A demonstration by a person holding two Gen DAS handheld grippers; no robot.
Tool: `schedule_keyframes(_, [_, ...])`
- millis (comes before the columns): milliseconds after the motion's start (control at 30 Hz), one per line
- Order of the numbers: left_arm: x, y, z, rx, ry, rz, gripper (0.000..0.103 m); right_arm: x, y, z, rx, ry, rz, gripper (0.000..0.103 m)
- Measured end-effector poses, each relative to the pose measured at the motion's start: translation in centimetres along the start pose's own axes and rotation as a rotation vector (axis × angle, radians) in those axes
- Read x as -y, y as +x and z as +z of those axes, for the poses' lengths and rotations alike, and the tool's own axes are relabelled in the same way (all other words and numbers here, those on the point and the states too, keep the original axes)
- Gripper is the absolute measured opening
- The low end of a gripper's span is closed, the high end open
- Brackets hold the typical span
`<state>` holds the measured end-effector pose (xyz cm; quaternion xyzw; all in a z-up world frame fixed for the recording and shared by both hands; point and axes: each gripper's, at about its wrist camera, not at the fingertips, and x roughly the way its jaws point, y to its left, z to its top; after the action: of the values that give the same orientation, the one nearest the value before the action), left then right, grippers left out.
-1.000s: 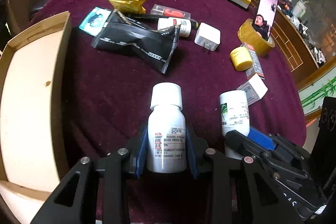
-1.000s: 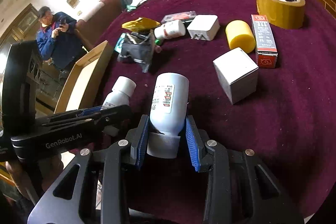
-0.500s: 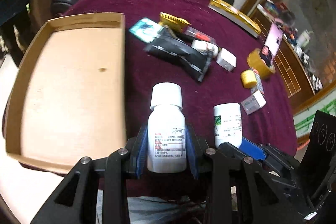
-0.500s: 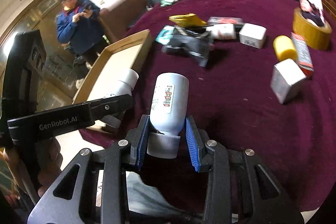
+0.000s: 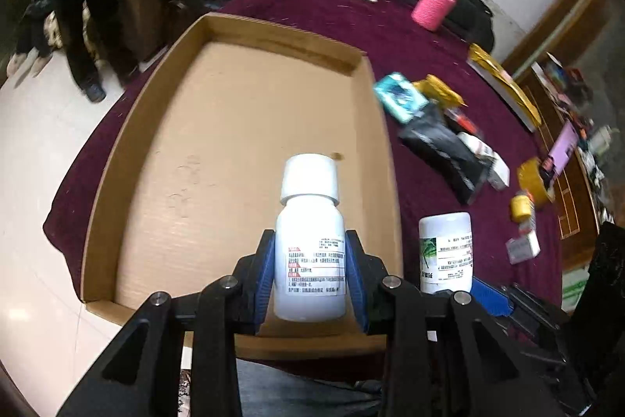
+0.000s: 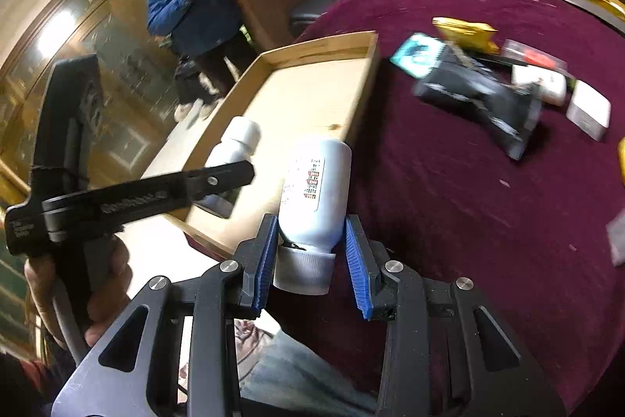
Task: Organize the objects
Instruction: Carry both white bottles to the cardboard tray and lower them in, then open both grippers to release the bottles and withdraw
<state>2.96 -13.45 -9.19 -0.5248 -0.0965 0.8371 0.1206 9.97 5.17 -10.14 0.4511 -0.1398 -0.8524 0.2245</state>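
Note:
My left gripper (image 5: 310, 276) is shut on a white capped bottle (image 5: 310, 253), cap pointing away, held in the air over the near part of the shallow cardboard tray (image 5: 242, 127). My right gripper (image 6: 312, 256) is shut on a second white bottle (image 6: 316, 194), gripped near its cap with the base pointing away, above the tray's near right corner (image 6: 359, 96). From the left wrist view, that second bottle (image 5: 445, 253) hangs just right of the tray. From the right wrist view, the left gripper (image 6: 218, 182) and its bottle (image 6: 234, 147) are over the tray.
On the maroon tablecloth (image 6: 468, 202) to the right lie a black pouch (image 6: 484, 100), a teal packet (image 6: 416, 55), a gold packet (image 6: 465, 32), a white adapter (image 6: 590, 108), a tape roll (image 5: 535, 178) and a pink cup (image 5: 435, 2). A person (image 6: 195, 18) stands beyond the tray.
Both grippers have carried their bottles leftward, from above the cloth to over the cardboard tray and its right edge. Both have rolled a little. Their grips are unchanged.

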Motion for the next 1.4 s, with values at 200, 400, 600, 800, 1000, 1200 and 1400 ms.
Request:
schedule_keyframes(200, [-2.2,1.3,0.0,-0.047,-0.045,-0.017,0.034,-2.5,2.9,1.2,-0.032,-0.058,-0.002,0.035])
schedule_keyframes(400, [-3.0,1.8,-0.1,-0.060,-0.054,-0.003,0.034,-3.8,4.8,1.3,-0.060,-0.112,-0.083,0.035])
schedule_keyframes(600, [-3.3,2.6,-0.3,-0.093,-0.057,-0.026,0.034,-4.7,5.9,1.3,-0.100,-0.172,-0.154,0.035])
schedule_keyframes(800, [-3.3,2.7,-0.5,-0.093,-0.058,-0.020,0.034,-5.8,6.4,0.9,-0.091,-0.238,-0.229,0.035])
schedule_keyframes(1000, [-3.7,2.3,-0.5,-0.078,-0.100,-0.062,0.035,-5.2,6.4,1.0,-0.097,-0.195,-0.148,0.035])
schedule_keyframes(1200, [-3.4,0.0,-0.3,0.025,-0.151,-0.078,0.065,-3.9,4.1,0.9,-0.028,-0.125,-0.034,0.045])
schedule_keyframes(1400, [0.5,-2.1,-0.1,0.094,-0.072,-0.069,0.067,-2.2,-0.7,-0.4,0.064,-0.153,0.060,0.046])
